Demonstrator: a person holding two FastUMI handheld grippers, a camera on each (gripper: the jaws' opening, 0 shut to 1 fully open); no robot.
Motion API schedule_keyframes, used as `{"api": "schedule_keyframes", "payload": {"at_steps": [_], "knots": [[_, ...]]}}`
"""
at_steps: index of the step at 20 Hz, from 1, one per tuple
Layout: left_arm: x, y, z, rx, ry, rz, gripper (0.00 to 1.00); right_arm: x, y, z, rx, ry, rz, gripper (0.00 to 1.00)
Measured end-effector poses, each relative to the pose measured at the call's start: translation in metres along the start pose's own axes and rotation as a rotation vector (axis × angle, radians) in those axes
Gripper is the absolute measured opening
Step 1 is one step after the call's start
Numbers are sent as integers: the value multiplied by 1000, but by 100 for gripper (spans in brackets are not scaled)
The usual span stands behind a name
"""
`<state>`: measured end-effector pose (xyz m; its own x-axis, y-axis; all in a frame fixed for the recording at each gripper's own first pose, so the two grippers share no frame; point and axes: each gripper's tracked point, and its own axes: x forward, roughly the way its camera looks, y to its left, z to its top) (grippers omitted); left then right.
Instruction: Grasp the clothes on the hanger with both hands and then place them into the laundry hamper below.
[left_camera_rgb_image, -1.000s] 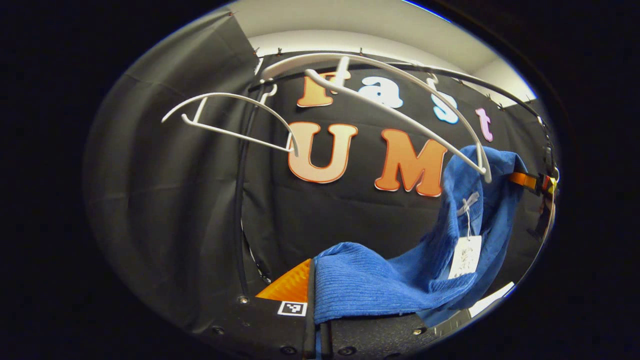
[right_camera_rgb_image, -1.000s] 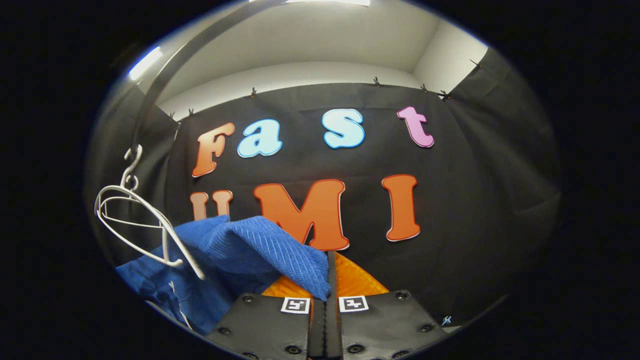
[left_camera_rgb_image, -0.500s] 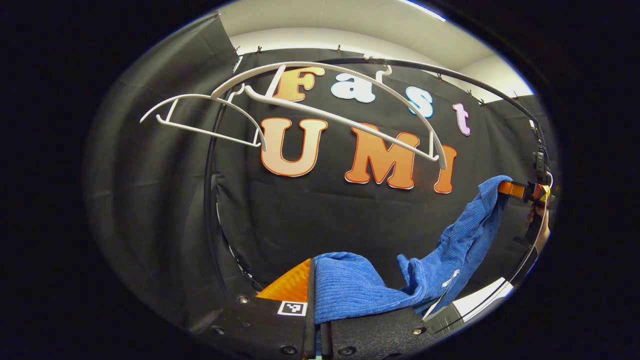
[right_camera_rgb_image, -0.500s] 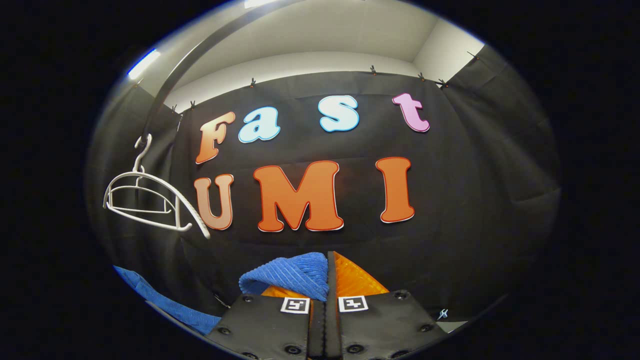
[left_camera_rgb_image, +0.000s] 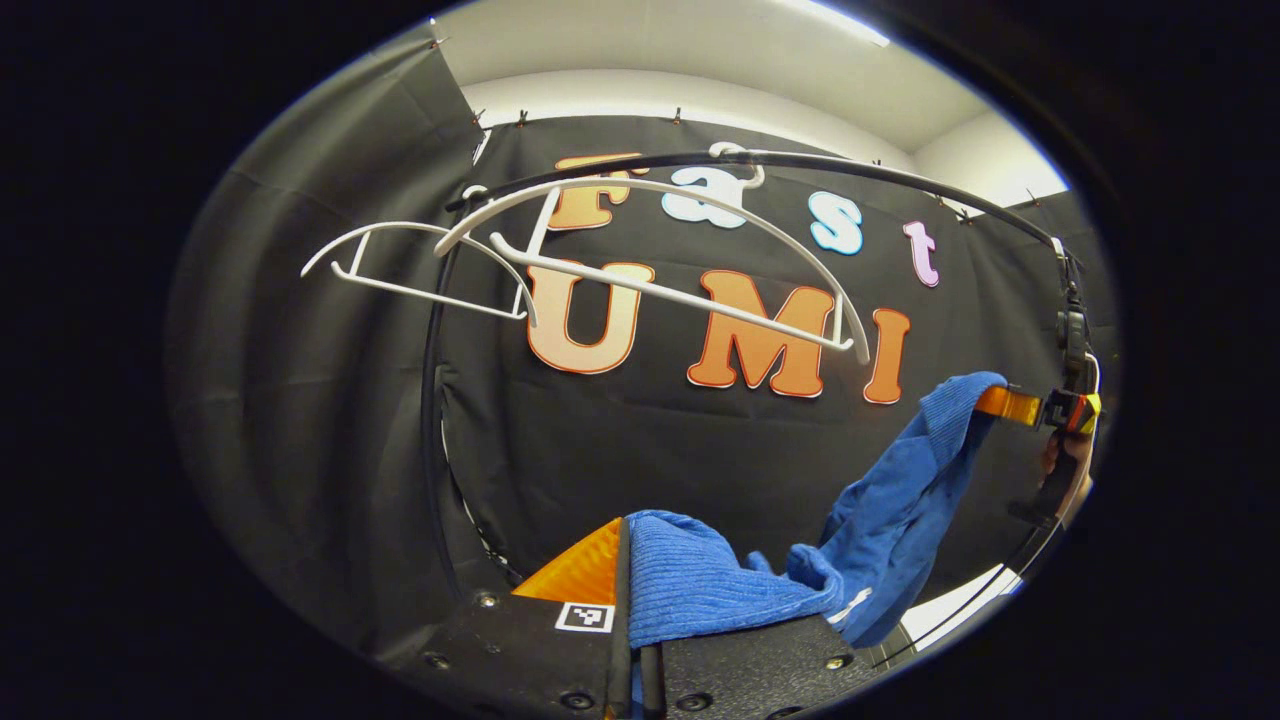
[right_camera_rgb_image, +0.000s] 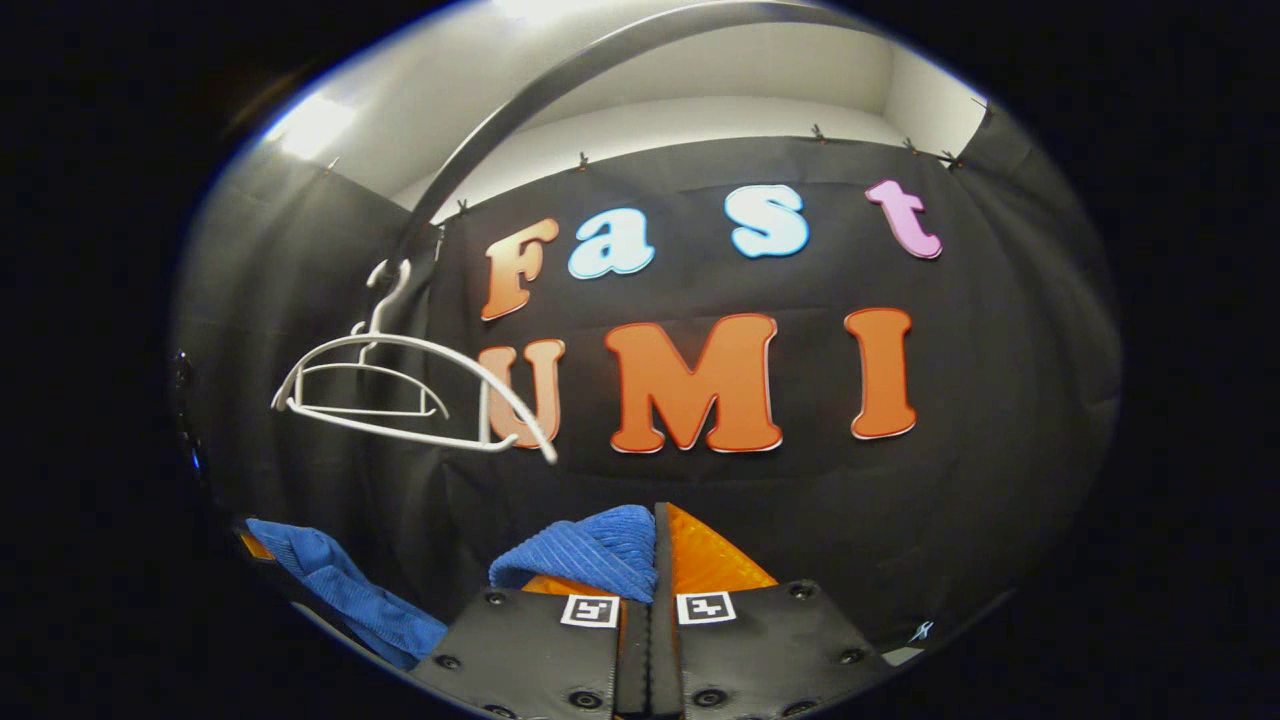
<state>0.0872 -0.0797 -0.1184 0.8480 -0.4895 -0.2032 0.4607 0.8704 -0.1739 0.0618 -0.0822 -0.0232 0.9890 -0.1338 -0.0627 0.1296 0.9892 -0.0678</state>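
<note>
Left claw (left_camera_rgb_image: 628, 600) is clenched on one end of the blue garment (left_camera_rgb_image: 880, 510), with the ribbed cloth bunched between and over its fingers. From this claw the garment sags low, then climbs up to the right claw (left_camera_rgb_image: 1000, 403), seen far off with a hand (left_camera_rgb_image: 1068, 470) under it. In the right gripper view, the right claw (right_camera_rgb_image: 655, 580) is also clenched, grasping a fold of the same garment just at its fingers; another part of the blue cloth hangs lower, far from this claw at the side. Two white hangers (left_camera_rgb_image: 660, 270) hang bare on the black rail (left_camera_rgb_image: 800, 165), above the garment and apart from it
</note>
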Motion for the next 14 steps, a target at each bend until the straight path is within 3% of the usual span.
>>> {"api": "schedule_keyframes", "payload": {"at_steps": [4,8,11,14], "knots": [[9,-8,-39,-156,61,10,5,10,68,-51,5,110,139,8],[19,-20,-99,-184,193,16,6,13,115,-130,-29,269,264,8],[27,-29,-147,-189,304,20,6,8,114,-216,-59,448,257,9],[27,-39,-203,-204,431,22,6,-6,114,-282,7,631,243,9]]}}
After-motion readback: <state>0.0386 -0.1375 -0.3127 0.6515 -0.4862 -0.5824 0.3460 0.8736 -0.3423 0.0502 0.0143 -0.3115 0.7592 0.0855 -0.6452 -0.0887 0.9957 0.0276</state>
